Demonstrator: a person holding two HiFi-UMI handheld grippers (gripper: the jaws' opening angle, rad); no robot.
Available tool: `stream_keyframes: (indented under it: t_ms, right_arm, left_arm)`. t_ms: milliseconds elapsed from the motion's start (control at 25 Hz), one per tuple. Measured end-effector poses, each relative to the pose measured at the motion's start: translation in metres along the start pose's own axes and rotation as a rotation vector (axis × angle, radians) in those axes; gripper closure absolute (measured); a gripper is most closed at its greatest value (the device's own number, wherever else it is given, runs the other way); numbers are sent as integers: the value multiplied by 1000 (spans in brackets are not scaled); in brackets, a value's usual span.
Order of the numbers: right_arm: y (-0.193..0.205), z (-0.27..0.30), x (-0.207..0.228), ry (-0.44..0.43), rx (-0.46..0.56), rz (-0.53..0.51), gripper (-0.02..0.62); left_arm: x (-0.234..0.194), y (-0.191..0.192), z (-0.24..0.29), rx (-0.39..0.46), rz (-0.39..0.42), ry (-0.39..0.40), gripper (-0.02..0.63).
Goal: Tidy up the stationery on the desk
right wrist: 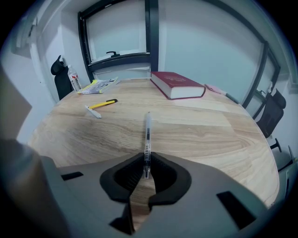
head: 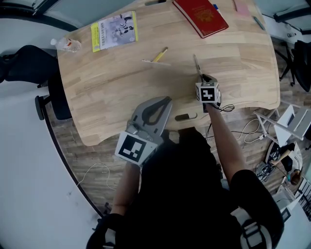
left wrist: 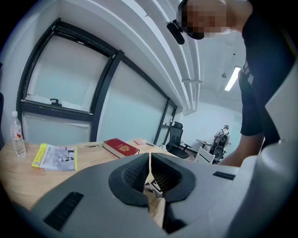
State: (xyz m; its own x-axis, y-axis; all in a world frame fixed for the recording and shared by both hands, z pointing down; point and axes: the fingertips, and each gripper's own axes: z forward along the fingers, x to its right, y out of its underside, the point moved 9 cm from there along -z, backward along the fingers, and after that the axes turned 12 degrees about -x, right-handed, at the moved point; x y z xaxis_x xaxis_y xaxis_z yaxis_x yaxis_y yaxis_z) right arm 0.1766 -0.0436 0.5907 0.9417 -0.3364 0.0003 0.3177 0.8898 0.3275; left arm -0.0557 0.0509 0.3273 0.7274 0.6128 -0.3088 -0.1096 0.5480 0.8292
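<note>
My right gripper is shut on a clear pen, which sticks out past the jaws over the wooden desk near its front edge. The right gripper view shows the pads pinching the pen at its lower end, the tip pointing away just above the wood. My left gripper hangs over the front edge of the desk, shut with nothing between its jaws. A yellow pen and a small white piece lie loose mid-desk.
A red book lies at the far side, a yellow-edged booklet and a plastic bottle at the far left. Pink notes and a teal pen sit far right. An office chair stands left.
</note>
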Motion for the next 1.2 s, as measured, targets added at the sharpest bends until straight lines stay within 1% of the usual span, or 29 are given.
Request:
stream_keyframes:
  t_ms: [160, 240, 360, 560, 800, 960, 1200]
  right_arm:
    - [1, 0, 0, -1, 4, 9, 534]
    - [1, 0, -1, -8, 1, 9, 518]
    - [0, -1, -2, -10, 8, 4, 514]
    - [0, -4, 0, -23, 11, 7, 512]
    - [-3, -8, -1, -12, 26, 9, 512]
    - [-13, -18, -4, -12, 67, 10, 512]
    - [-43, -31, -22, -50, 138, 12, 512]
  left_arm:
    - [0, 0, -1, 2, 3, -3, 566]
    - [-1, 0, -1, 4, 4, 0, 566]
    - [-3, 0, -1, 5, 8, 3, 565]
    - [0, -2, 1, 5, 6, 6, 566]
    - [-2, -3, 2, 8, 9, 6, 566]
    - [-4, -4, 2, 13, 6, 8, 566]
    - [-10, -4, -1, 17, 0, 4, 566]
